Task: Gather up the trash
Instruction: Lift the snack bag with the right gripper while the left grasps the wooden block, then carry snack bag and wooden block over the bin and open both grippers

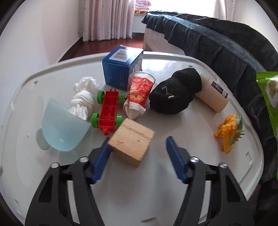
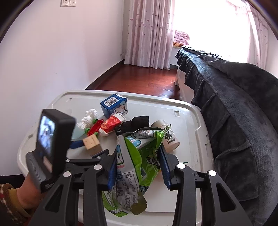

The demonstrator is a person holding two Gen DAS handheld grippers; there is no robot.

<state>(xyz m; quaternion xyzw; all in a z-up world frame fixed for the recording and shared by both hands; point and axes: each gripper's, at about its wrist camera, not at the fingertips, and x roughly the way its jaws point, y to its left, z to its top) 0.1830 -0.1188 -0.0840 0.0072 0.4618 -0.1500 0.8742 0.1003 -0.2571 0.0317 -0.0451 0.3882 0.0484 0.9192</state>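
Crinkly, light green snack wrapper (image 2: 139, 156) sits clamped in the right claw (image 2: 139, 166), best pinched mid-fold, while the left claw (image 1: 139, 156) stands apart beside a wooden block (image 1: 132, 142).

Bedroom corner, daylit.
Plain white walls (image 2: 52, 52); reddish-brown polished wood floor (image 2: 144, 78); pale pink patterned curtains (image 2: 149, 33) at an overexposed bright window (image 2: 208, 26); white-framed bed under a dark grey-blue plush cover (image 2: 234, 97); white double wall socket (image 2: 68, 2).
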